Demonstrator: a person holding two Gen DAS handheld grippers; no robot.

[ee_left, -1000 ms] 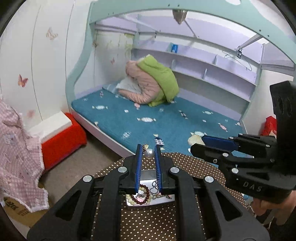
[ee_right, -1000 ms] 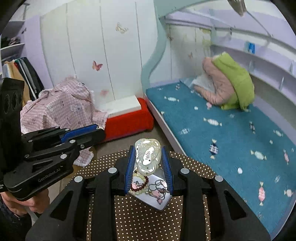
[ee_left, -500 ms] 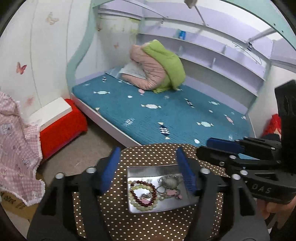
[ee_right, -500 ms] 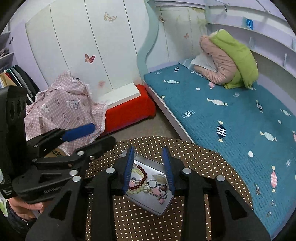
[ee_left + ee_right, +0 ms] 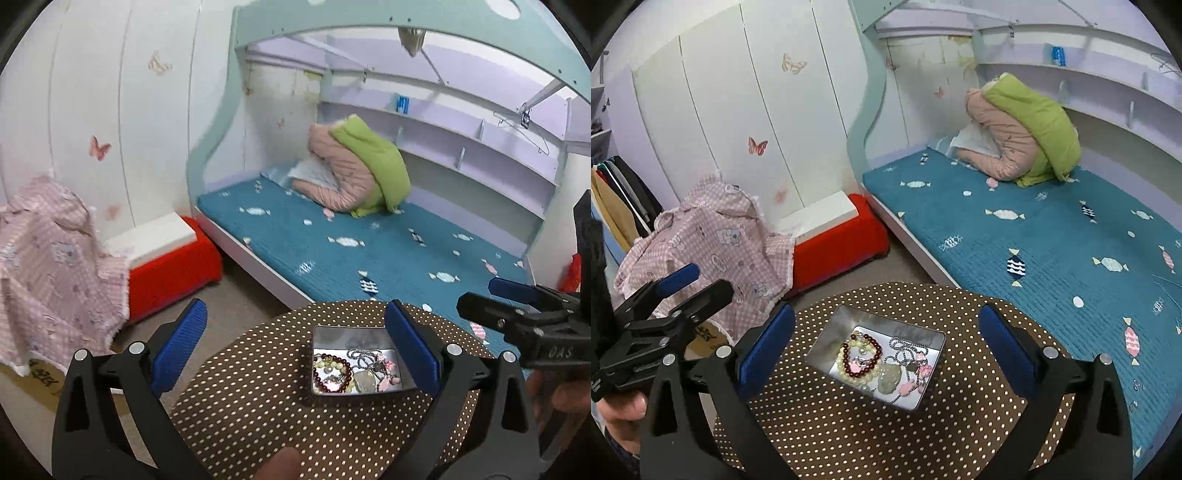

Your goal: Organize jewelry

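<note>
The left hand-held gripper (image 5: pixel 295 354) is spread wide, its two blue pads apart and holding nothing; the right hand-held gripper (image 5: pixel 886 350) is equally wide open and empty. Between each pair of fingers lies the round polka-dot surface (image 5: pixel 849 424). On it sits one rectangular metal tray (image 5: pixel 827 334), seen in the right wrist view with its long axis running from about 10 o'clock to 4 o'clock. Inside lies the jewelry: one dark red bead bracelet (image 5: pixel 872 345) with one cream bead bracelet (image 5: pixel 840 360) at the 10 o'clock end, one pale green carved pendant (image 5: pixel 888 380) near the middle, and a tangle of silver chain (image 5: pixel 905 347) with pink charms (image 5: pixel 914 378) towards 4 o'clock; the chains cannot be counted. Beyond the surface, at 10 o'clock, stands one red box (image 5: pixel 838 251), and at 2 o'clock the teal bed (image 5: pixel 1052 236) carrying one heap of pink and green bedding (image 5: pixel 1027 136).
</note>
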